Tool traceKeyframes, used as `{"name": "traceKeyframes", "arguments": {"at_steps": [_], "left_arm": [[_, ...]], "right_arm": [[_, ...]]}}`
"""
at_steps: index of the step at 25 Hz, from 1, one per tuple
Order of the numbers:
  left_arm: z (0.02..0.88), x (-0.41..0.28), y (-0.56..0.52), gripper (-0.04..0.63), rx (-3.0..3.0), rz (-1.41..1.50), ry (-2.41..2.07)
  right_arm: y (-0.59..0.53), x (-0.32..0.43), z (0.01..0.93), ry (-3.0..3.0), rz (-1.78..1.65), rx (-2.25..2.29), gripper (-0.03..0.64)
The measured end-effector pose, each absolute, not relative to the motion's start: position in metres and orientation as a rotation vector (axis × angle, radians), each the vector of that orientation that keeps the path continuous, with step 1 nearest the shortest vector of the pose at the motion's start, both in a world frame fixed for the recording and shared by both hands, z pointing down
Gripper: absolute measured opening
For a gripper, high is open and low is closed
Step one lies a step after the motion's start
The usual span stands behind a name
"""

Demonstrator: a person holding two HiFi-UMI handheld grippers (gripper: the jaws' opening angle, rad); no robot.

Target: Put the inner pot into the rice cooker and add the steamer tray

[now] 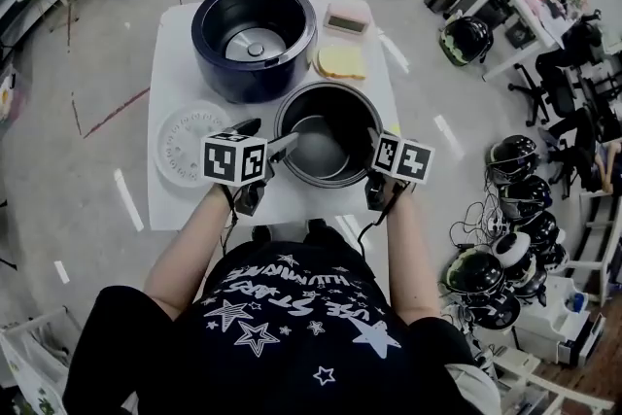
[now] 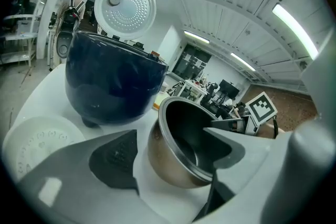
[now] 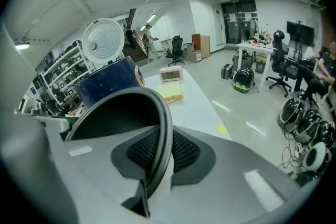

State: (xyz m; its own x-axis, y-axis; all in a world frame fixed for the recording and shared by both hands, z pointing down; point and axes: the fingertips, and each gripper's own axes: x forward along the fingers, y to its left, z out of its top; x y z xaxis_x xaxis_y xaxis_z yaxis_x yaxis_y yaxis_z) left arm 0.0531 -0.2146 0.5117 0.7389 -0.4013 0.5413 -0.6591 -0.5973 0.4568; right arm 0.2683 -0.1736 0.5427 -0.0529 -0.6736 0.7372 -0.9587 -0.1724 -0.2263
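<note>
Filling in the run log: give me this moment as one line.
right gripper: shut on pot rim | left gripper: open, opposite rim between jaws | pot: on table, not in cooker | tray: on table

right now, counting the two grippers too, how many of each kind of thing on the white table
rice cooker: 1
inner pot: 1
steamer tray: 1
yellow cloth: 1
small display device: 1
grippers, left gripper and right gripper: 2
total: 7
</note>
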Motion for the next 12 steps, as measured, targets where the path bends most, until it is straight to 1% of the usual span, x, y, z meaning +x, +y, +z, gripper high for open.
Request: {"name": "traceKeyframes", "arguments": {"at_steps": [5,7,8,11,12], "left_arm": [[0.523,0.071,-0.216,0.371,2.219,0.552,-0.822],[0.531,0.073,-0.214,0.347,2.190,0.595,-0.839],[0.536,0.073,-0.214,0.325,2.177,0.619,-0.852],[0.547,0.072,-0.214,0.232,2.160,0.668,-0.893],[0.549,0.071,-0.214,0.213,2.158,0.673,-0.909]], "right_arm": [[-0.183,0.266,0.542,-1.797,1.057,1.789,0.087],[-0.186,0.265,0.542,-1.819,1.048,1.762,0.087],[-0.188,0.264,0.541,-1.830,1.040,1.753,0.087],[-0.192,0.262,0.539,-1.866,1.012,1.728,0.089],[-0.194,0.261,0.539,-1.878,1.003,1.715,0.091]]}}
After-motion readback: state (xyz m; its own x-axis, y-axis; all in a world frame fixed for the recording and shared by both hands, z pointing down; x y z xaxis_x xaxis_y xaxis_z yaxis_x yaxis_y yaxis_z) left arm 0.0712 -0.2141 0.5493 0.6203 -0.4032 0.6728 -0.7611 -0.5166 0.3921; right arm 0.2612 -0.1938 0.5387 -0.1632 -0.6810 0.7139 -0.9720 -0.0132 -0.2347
